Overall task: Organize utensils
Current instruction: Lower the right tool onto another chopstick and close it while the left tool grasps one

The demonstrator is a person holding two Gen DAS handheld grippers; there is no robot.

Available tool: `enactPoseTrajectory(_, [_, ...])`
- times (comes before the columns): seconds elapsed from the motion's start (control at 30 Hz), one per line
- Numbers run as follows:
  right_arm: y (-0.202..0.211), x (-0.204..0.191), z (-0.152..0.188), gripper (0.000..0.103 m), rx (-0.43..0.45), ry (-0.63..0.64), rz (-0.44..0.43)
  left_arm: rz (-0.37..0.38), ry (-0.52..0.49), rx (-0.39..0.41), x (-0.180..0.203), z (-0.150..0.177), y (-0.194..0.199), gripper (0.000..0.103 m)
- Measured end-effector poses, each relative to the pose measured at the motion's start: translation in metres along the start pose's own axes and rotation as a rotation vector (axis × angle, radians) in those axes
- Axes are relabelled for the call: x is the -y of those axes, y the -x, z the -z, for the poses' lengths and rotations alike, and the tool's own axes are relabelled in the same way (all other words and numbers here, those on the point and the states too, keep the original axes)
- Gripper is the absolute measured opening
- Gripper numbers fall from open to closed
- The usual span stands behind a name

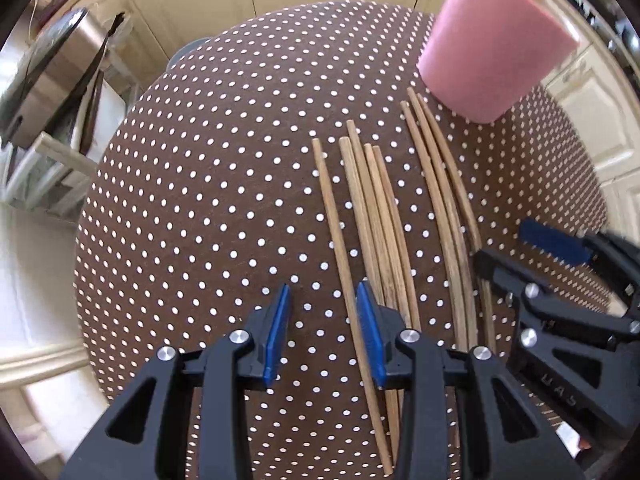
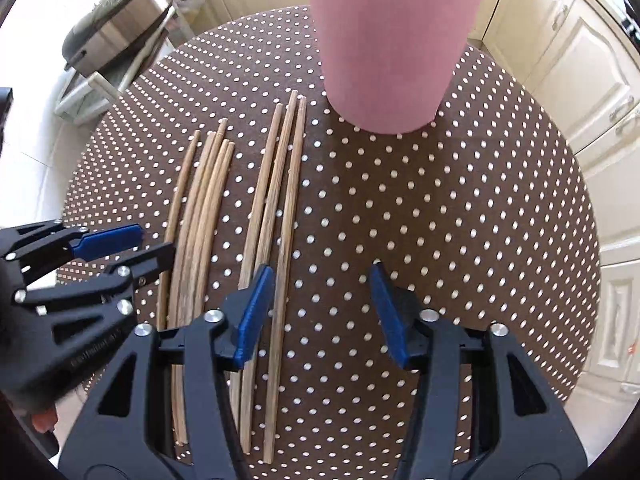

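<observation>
Only writing I can spot is embossed lettering on each gripper's black body, too blurry to read. Chopsticks [image 2: 276,216] lie mid-table in two bunches, tips toward the pink cup [image 2: 390,40] near the far edge. Left gripper [image 1: 324,332] and right gripper [image 2: 320,308] both gape, empty. The dotted tablecloth [image 2: 460,220] has plenty of bare room on the right side.

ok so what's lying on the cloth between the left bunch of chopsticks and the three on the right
Nothing: only bare dotted tablecloth separates the left bunch from the right three. The right wrist view shows that strip best; the left wrist view agrees.
</observation>
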State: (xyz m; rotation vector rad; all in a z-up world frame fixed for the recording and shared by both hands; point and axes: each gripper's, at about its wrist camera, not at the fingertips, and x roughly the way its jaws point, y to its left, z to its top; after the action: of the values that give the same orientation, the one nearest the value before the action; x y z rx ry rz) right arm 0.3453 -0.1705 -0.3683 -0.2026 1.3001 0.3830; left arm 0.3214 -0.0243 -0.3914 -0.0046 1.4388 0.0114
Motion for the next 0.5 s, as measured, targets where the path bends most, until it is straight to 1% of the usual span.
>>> enactPoseTrajectory(0.07, [-0.004, -0.007, -0.007, 0.046, -0.023, 0.026, 0.027, -0.006, 0.009, -0.009, 0.004, -0.004, -0.001, 0.035])
enactPoseTrajectory(0.13, [-0.009, -0.017, -0.014, 0.045, -0.056, 0.075, 0.071, -0.008, 0.024, -0.024, 0.010, -0.008, -0.003, 0.034])
enactPoseTrajectory(0.17, [-0.011, -0.023, -0.018, 0.040, -0.069, 0.102, 0.083, -0.007, 0.027, -0.026, 0.012, -0.010, -0.003, 0.029])
enactPoseTrajectory(0.2, [-0.012, -0.025, -0.022, 0.037, -0.082, 0.098, 0.071, -0.004, 0.024, -0.024, 0.013, -0.011, -0.004, 0.027])
enactPoseTrajectory(0.23, [-0.013, -0.027, -0.025, 0.035, -0.089, 0.103, 0.079, 0.002, 0.016, -0.019, 0.015, -0.012, -0.003, 0.019])
enactPoseTrajectory(0.27, [-0.014, -0.027, -0.028, 0.033, -0.094, 0.101, 0.070, 0.008, 0.018, -0.010, 0.016, -0.013, -0.004, 0.016])
enactPoseTrajectory(0.3, [-0.015, -0.027, -0.031, 0.028, -0.096, 0.099, 0.082, 0.005, 0.021, -0.004, 0.016, -0.012, -0.003, 0.014])
enactPoseTrajectory(0.37, [-0.016, -0.029, -0.035, 0.026, -0.102, 0.099, 0.088, 0.016, 0.033, 0.001, 0.018, -0.011, -0.003, 0.008])
enactPoseTrajectory(0.43, [-0.017, -0.029, -0.039, 0.014, -0.099, 0.097, 0.088, 0.038, 0.054, -0.001, 0.014, -0.013, -0.005, 0.006])
enactPoseTrajectory(0.5, [-0.017, -0.020, -0.039, 0.006, -0.096, 0.073, 0.074, 0.070, 0.071, 0.001, 0.003, -0.012, -0.006, 0.006])
